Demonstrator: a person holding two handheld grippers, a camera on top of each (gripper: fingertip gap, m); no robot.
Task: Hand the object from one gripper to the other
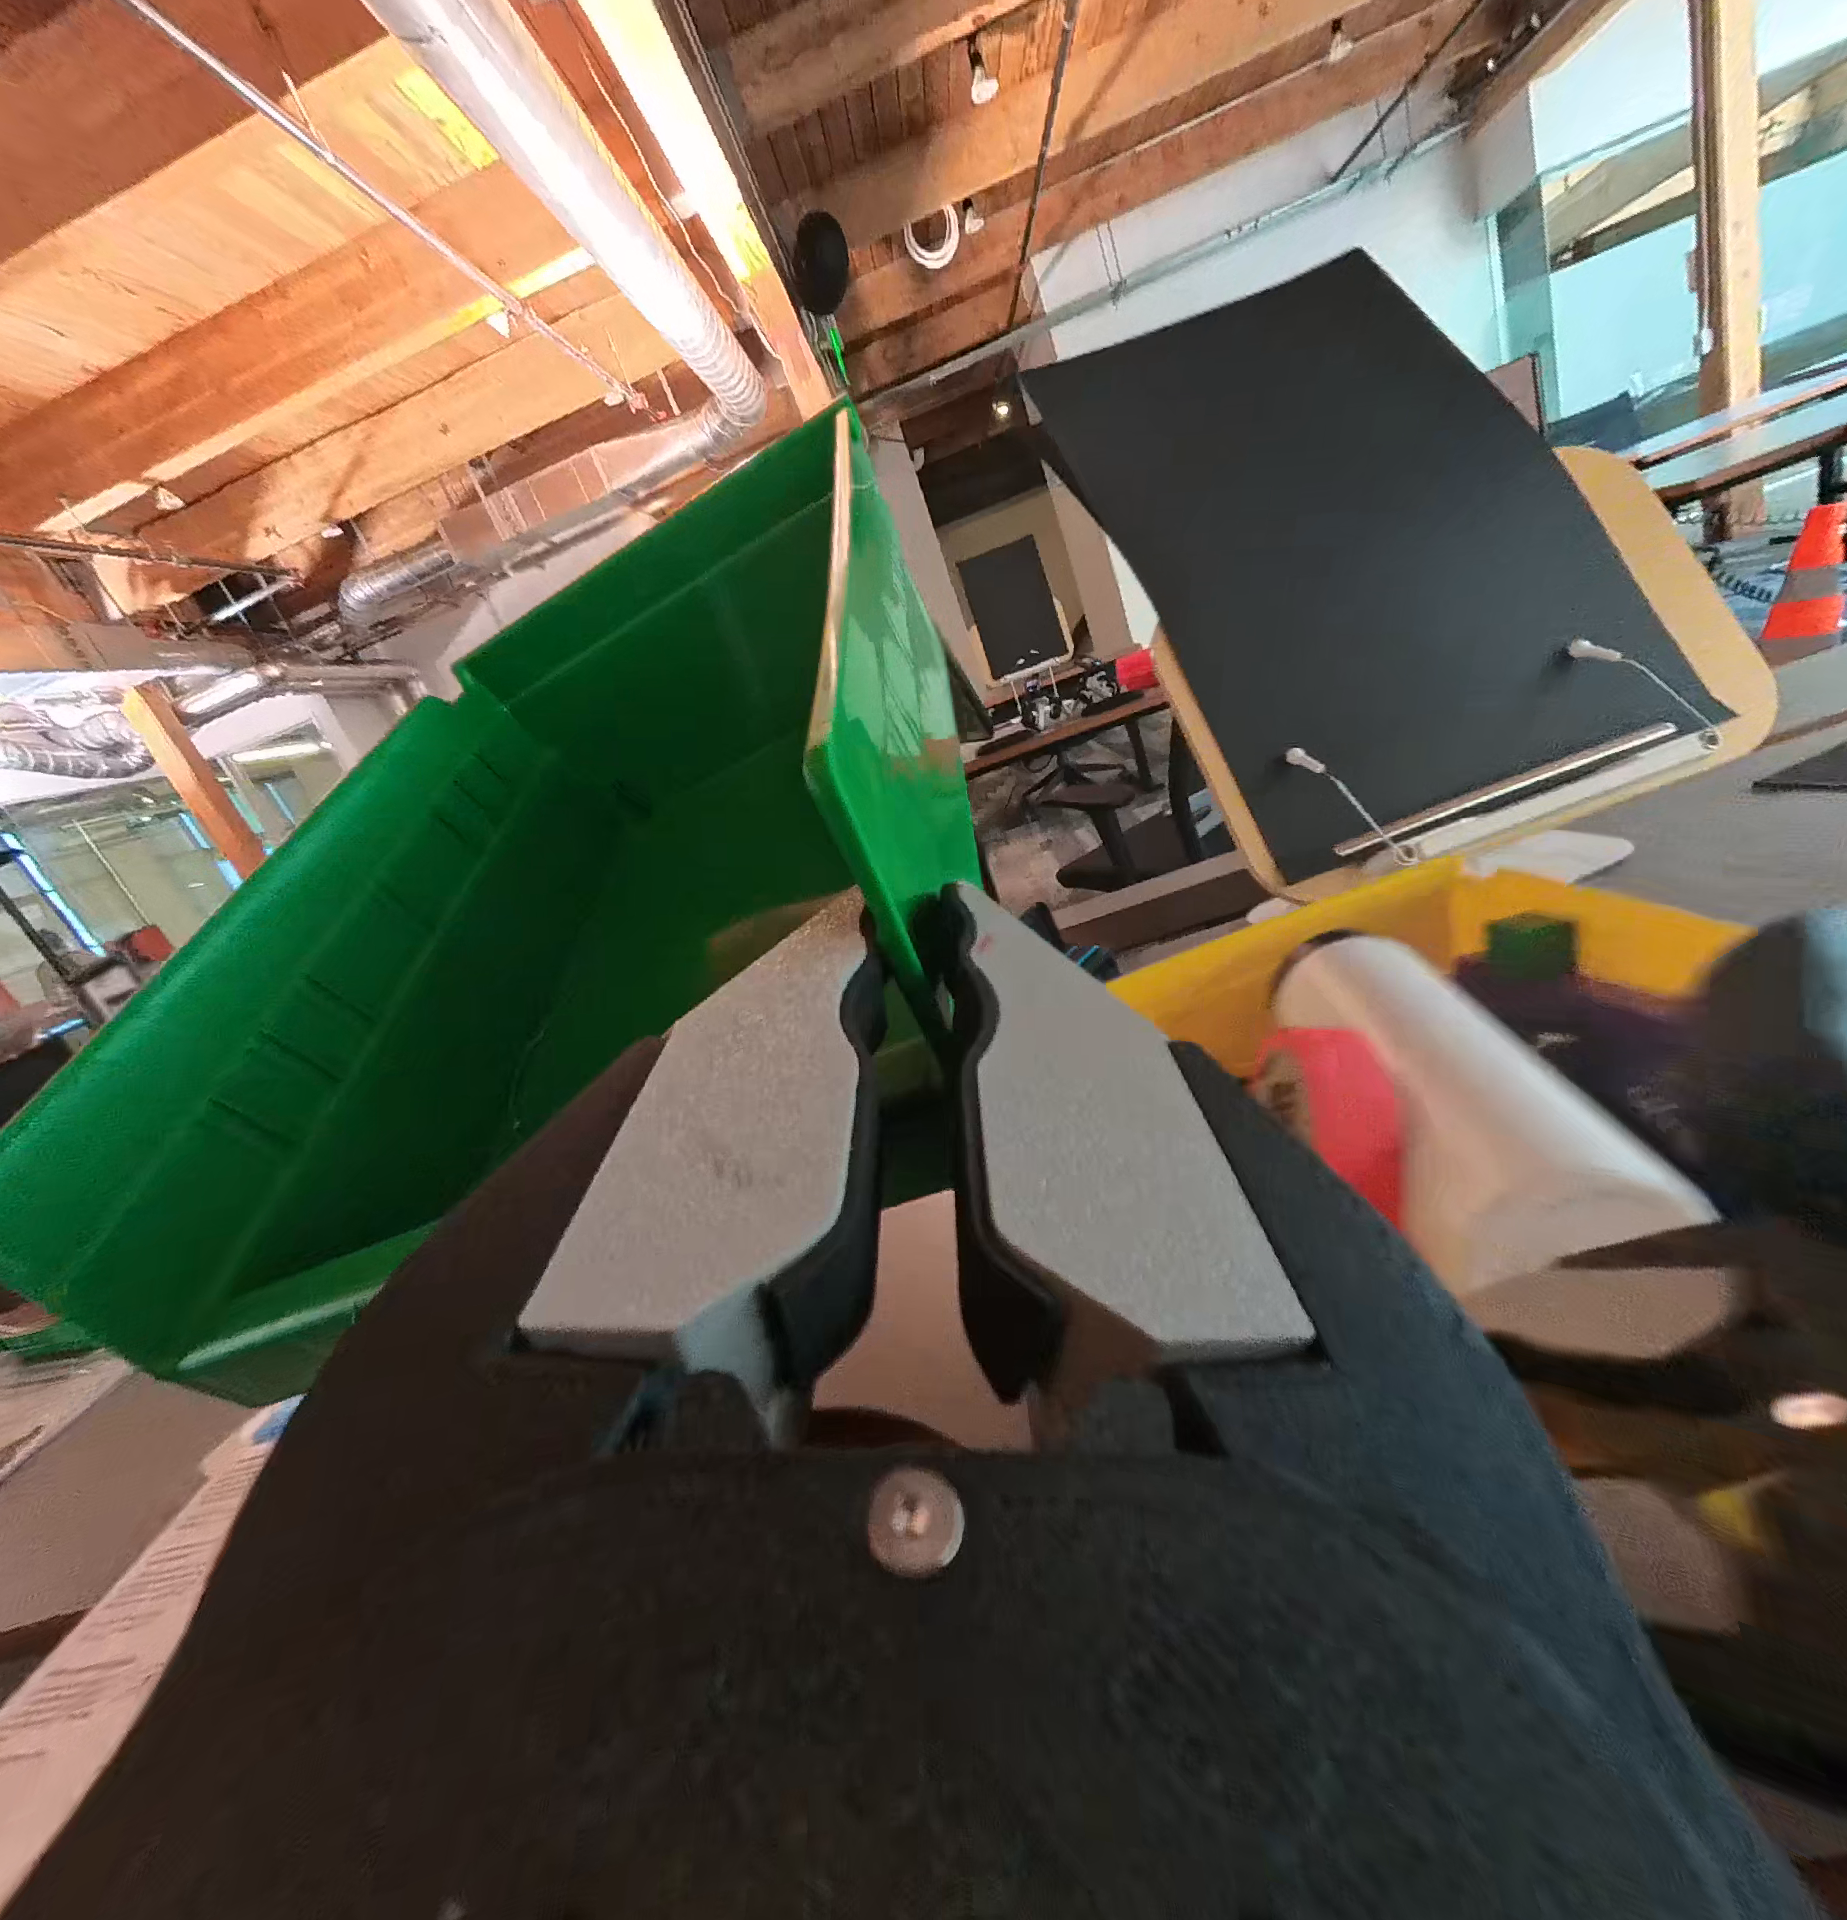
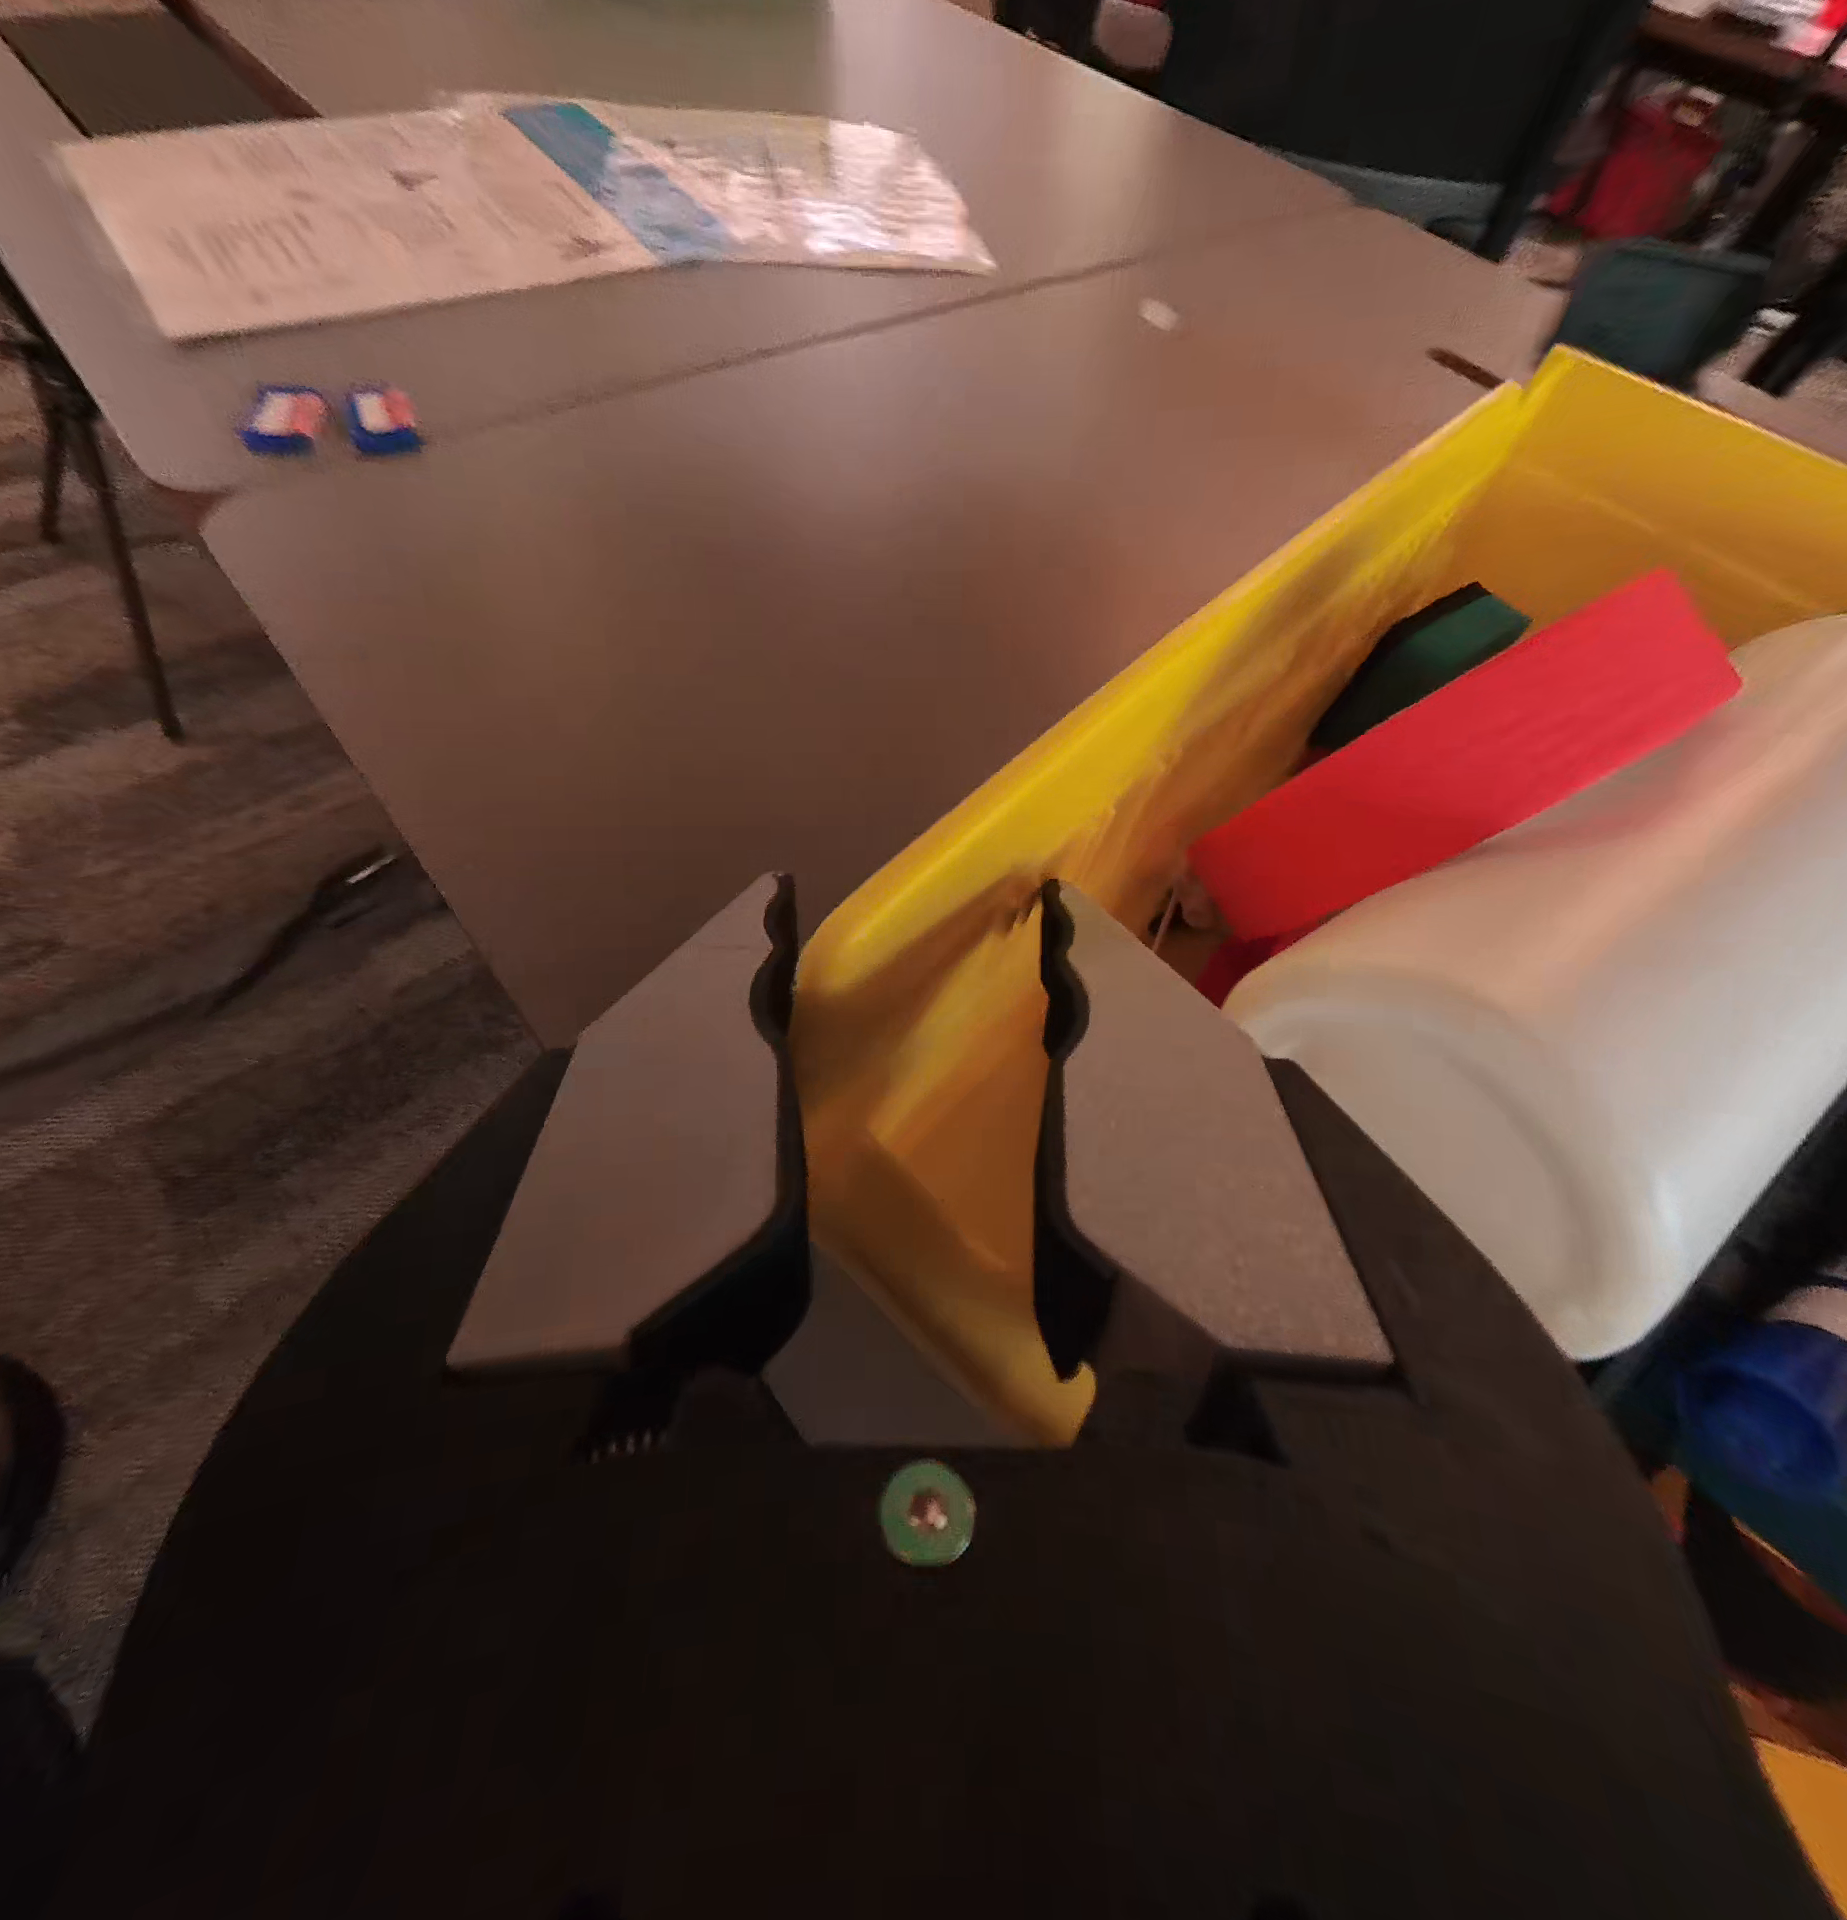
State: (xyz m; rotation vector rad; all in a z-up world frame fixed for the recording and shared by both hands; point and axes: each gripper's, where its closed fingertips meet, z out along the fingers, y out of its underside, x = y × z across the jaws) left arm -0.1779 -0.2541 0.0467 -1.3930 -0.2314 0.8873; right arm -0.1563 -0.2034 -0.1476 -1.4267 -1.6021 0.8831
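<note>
Left gripper [image 1: 914, 971] clamped on green bin [image 1: 431, 956] wall, raised; right gripper [image 2: 919, 971] parted astride yellow bin [image 2: 1106, 769] rim

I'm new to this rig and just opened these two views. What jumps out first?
In the left wrist view, the big green bin fills the left and centre, tipped up off the table with one wall pinched in the left gripper. In the right wrist view, the yellow bin sits at right, holding a red block and a white bottle; the right gripper straddles its corner, jaws apart.
</note>
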